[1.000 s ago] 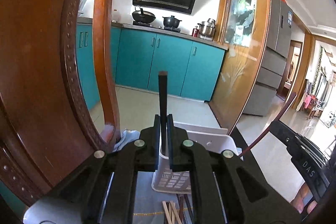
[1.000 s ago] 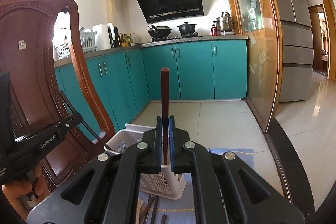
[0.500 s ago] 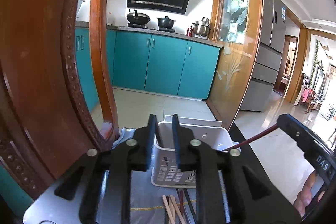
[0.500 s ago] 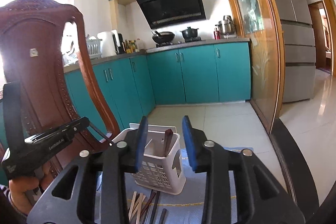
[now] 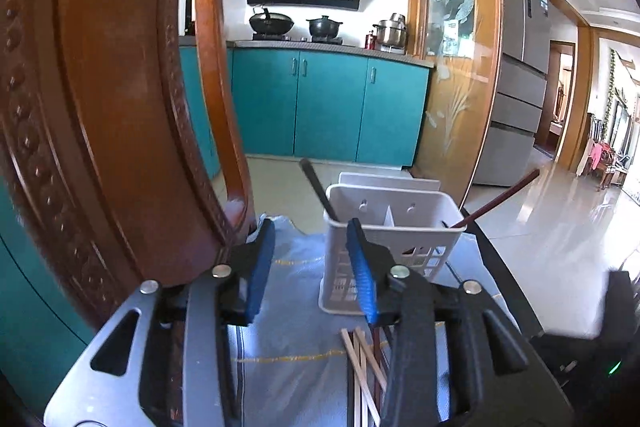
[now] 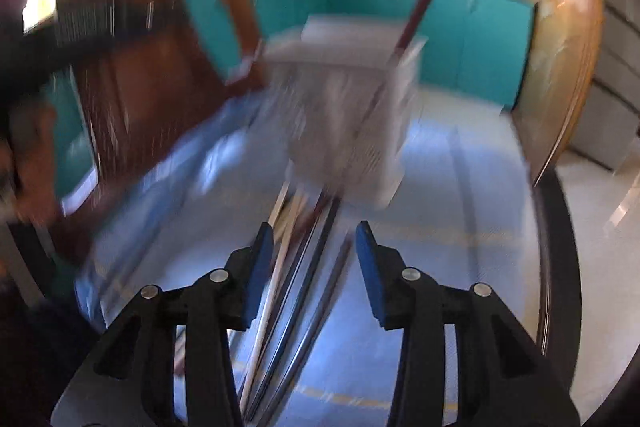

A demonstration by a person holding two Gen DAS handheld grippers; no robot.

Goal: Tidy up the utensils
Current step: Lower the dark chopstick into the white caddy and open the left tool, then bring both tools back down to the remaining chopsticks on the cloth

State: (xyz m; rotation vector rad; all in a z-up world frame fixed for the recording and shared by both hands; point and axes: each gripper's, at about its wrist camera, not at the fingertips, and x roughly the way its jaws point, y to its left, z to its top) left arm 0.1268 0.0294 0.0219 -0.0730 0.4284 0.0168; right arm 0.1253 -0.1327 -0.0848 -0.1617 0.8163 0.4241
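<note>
Noting heavy blur in my right wrist view, chopsticks [image 6: 296,291] on cloth indistinct | white holder [image 5: 390,227] at 12 o'clock: black chopstick [image 5: 318,189] left compartment, brown chopstick [image 5: 496,197] right | since a second ago both sticks left my jaws | left gripper [image 5: 316,267] and right gripper [image 6: 314,267] opening, empty.
</note>
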